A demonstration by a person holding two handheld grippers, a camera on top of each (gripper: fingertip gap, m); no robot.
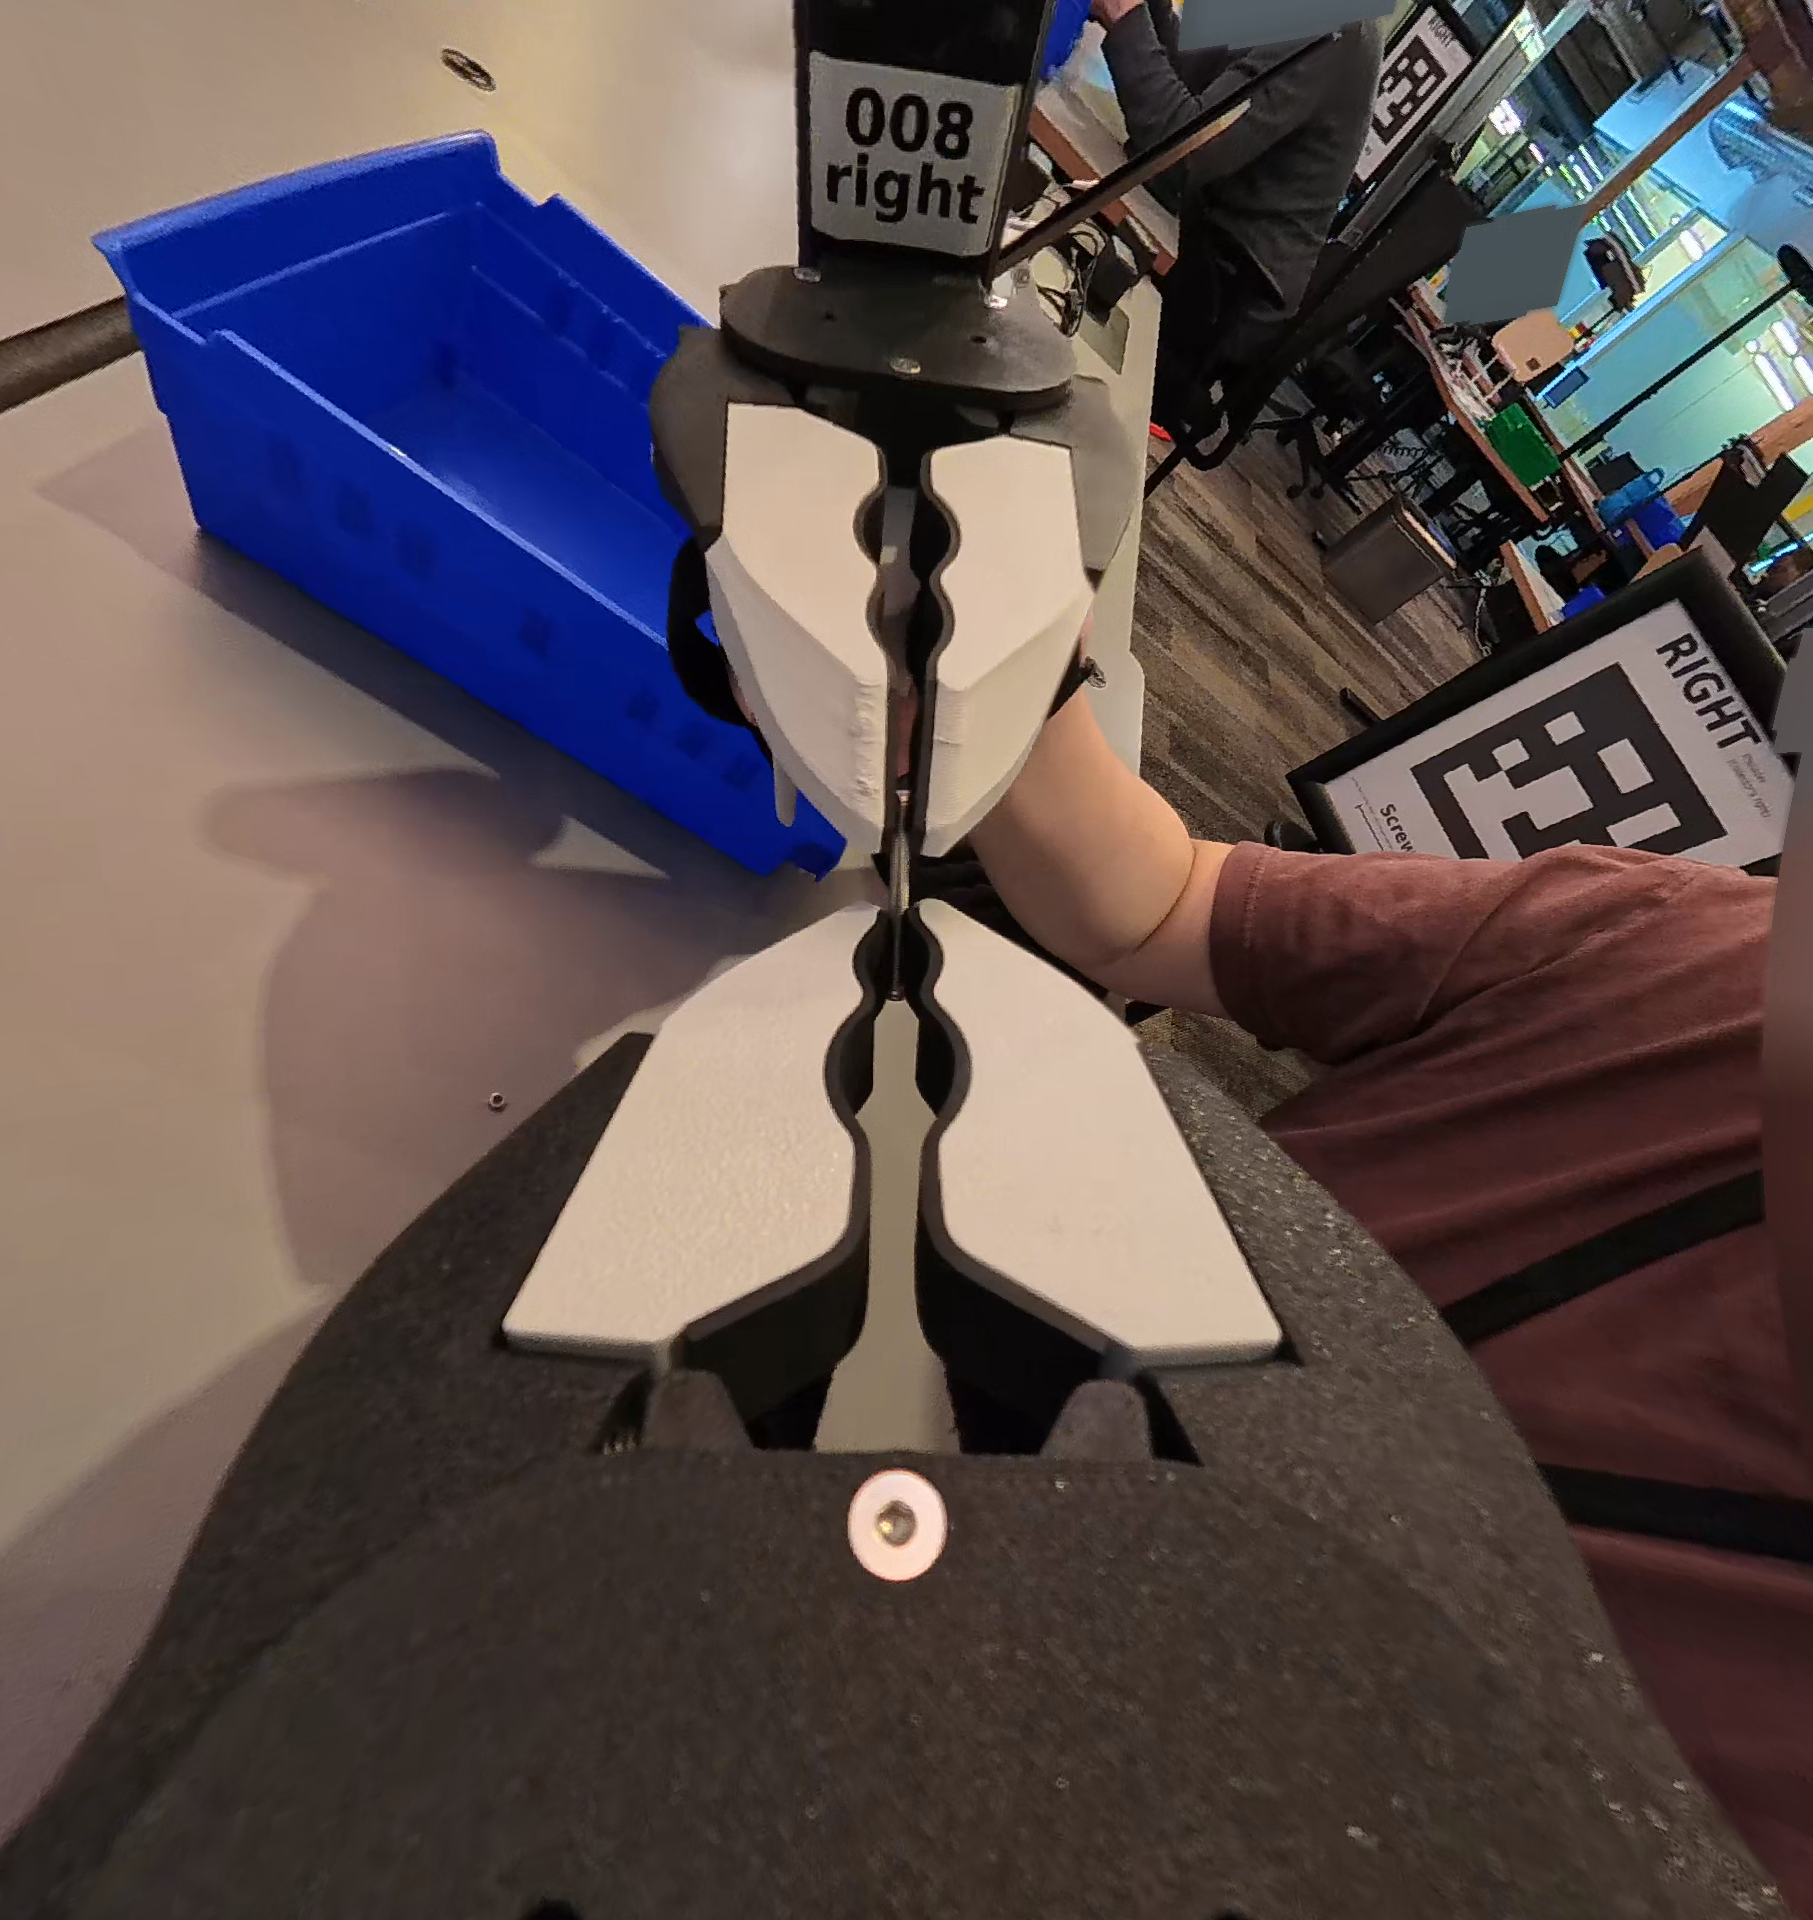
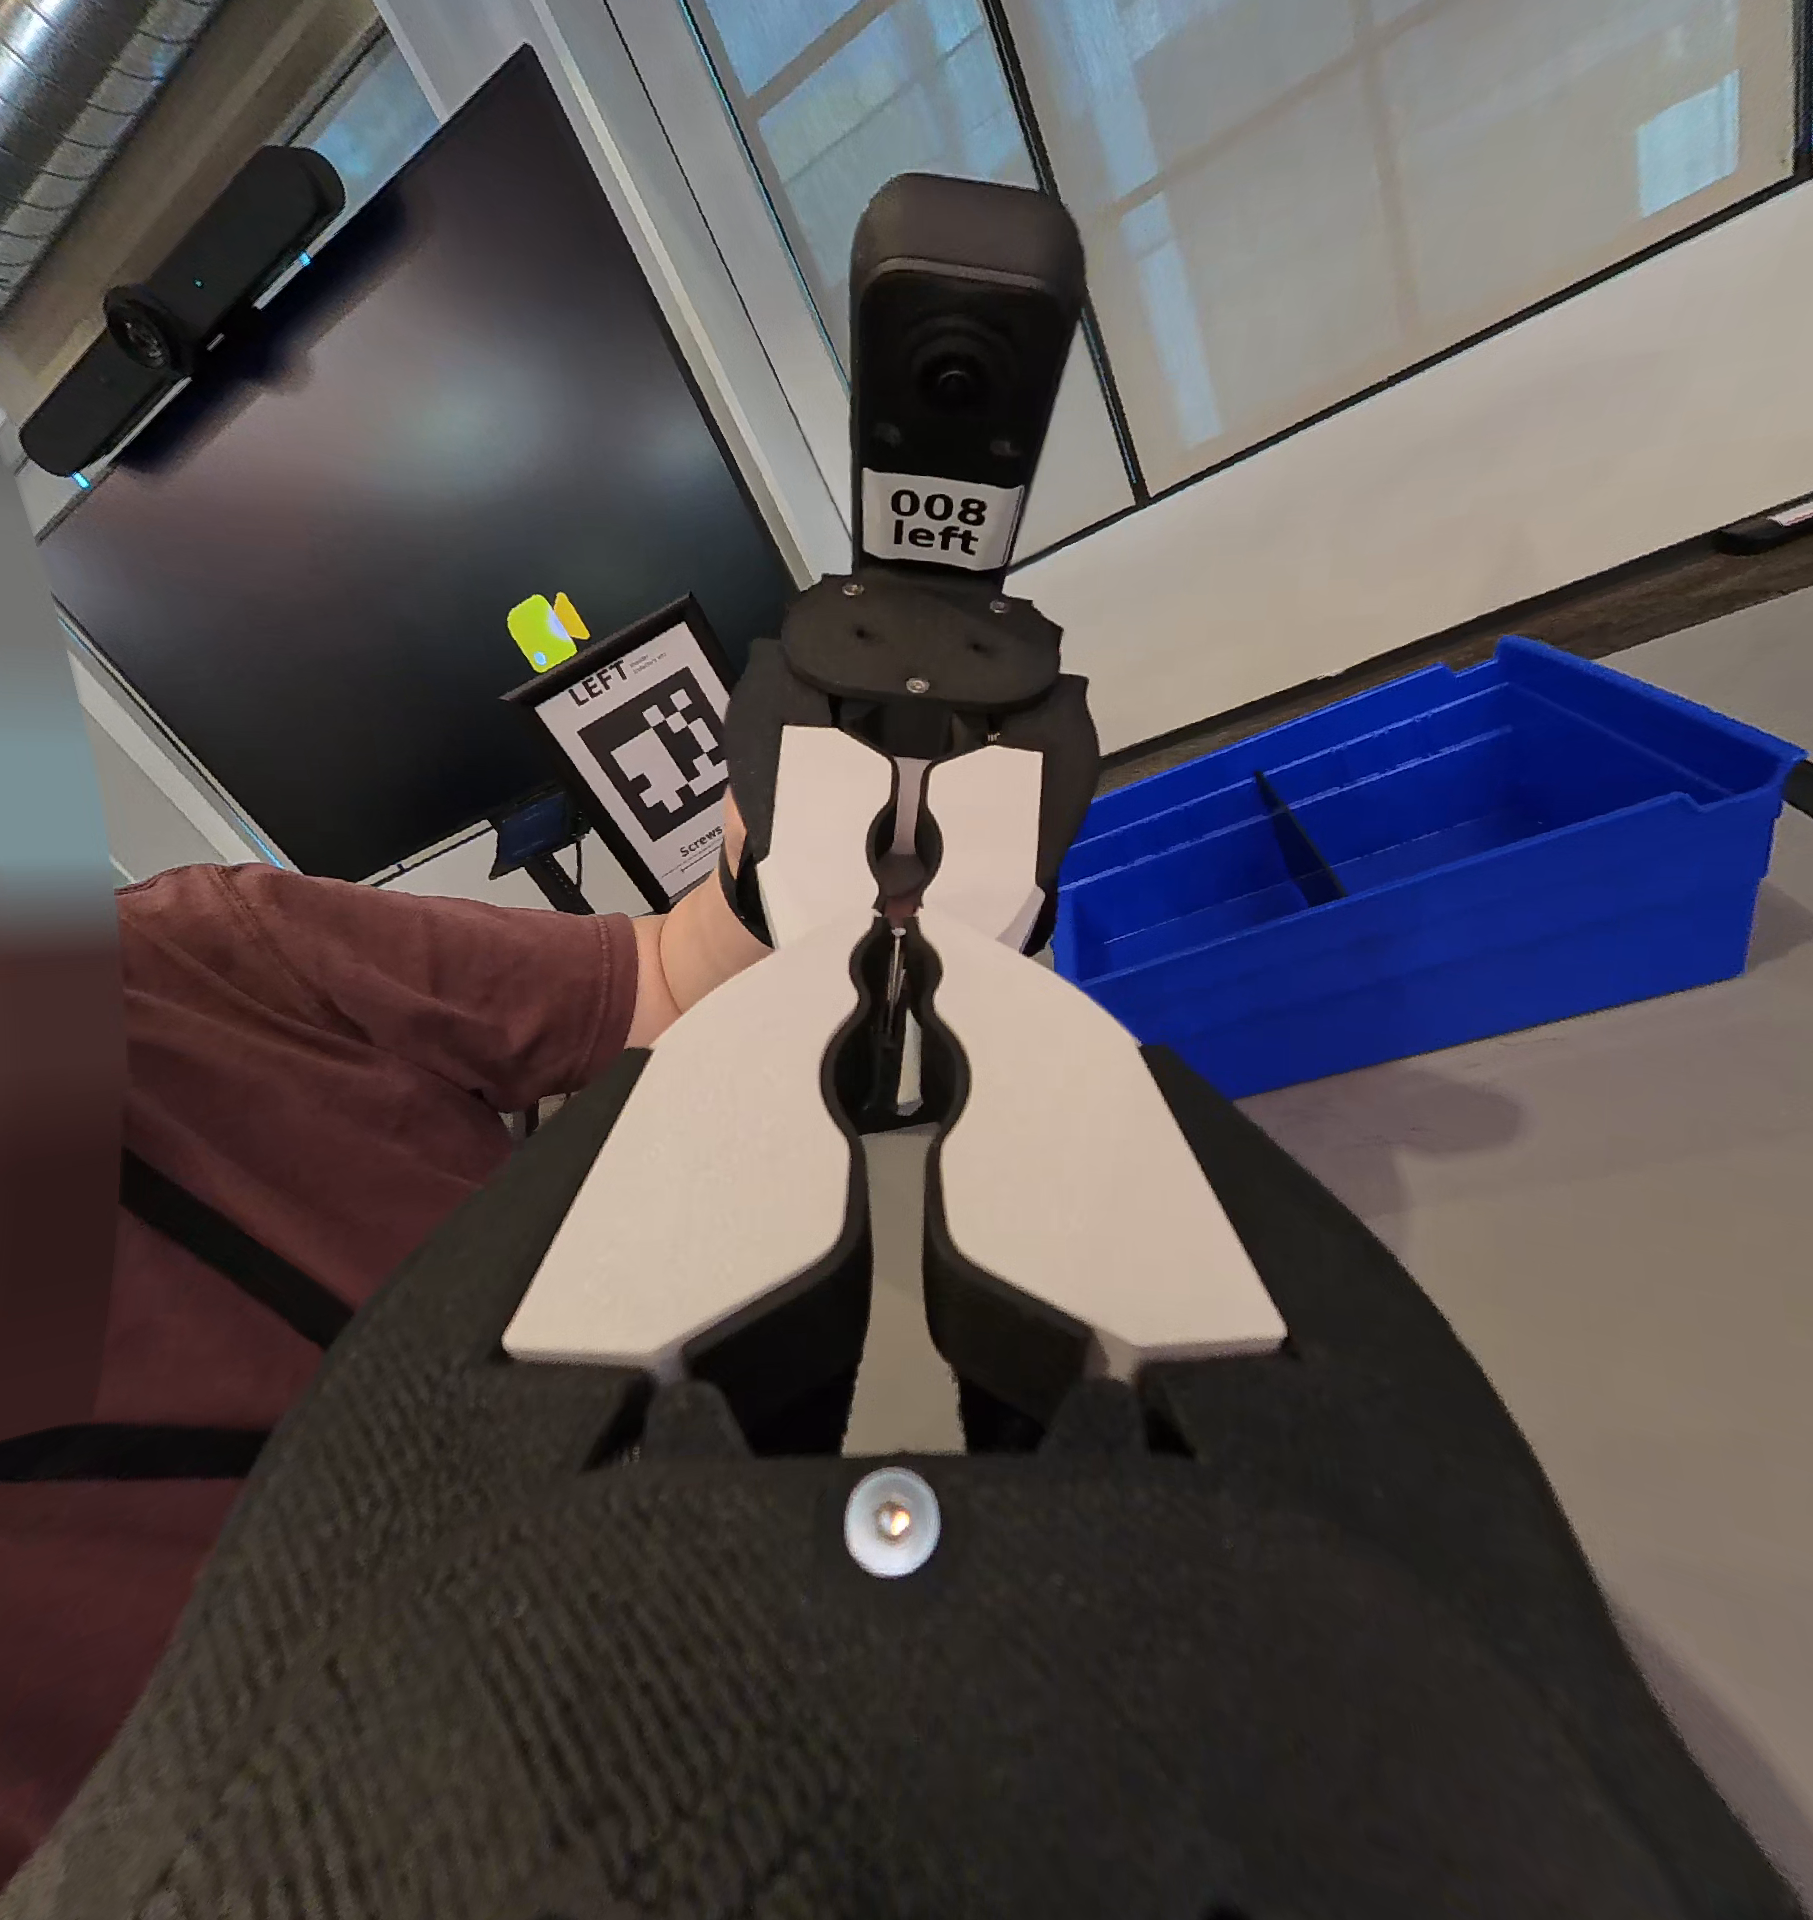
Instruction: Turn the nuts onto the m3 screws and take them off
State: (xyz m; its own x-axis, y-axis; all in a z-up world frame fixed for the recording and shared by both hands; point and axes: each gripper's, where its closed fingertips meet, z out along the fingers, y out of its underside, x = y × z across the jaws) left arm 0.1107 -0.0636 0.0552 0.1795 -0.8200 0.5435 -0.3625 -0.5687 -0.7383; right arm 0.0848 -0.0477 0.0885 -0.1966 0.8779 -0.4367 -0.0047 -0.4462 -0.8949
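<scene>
My two grippers meet tip to tip above the grey table (image 1: 154, 935). My left gripper (image 1: 897, 920) is shut, and a thin m3 screw (image 1: 898, 873) runs out of its tips into the shut tips of my right gripper (image 1: 907, 821). In the right wrist view the screw (image 2: 891, 977) lies along the front notch of my right gripper (image 2: 897, 928), with my left gripper (image 2: 902, 899) pressed against it. I cannot make out a nut on the screw. A small loose nut (image 1: 497, 1099) lies on the table to the left.
A blue plastic bin (image 1: 414, 499) with a divider (image 2: 1297, 831) stands on the table behind the grippers. A person's arm in a maroon sleeve (image 1: 1453, 956) holds the right gripper. Framed marker signs (image 1: 1567, 769) (image 2: 653, 758) stand nearby. A large dark screen (image 2: 362, 520) is behind. My left and right fingertips are right by each other.
</scene>
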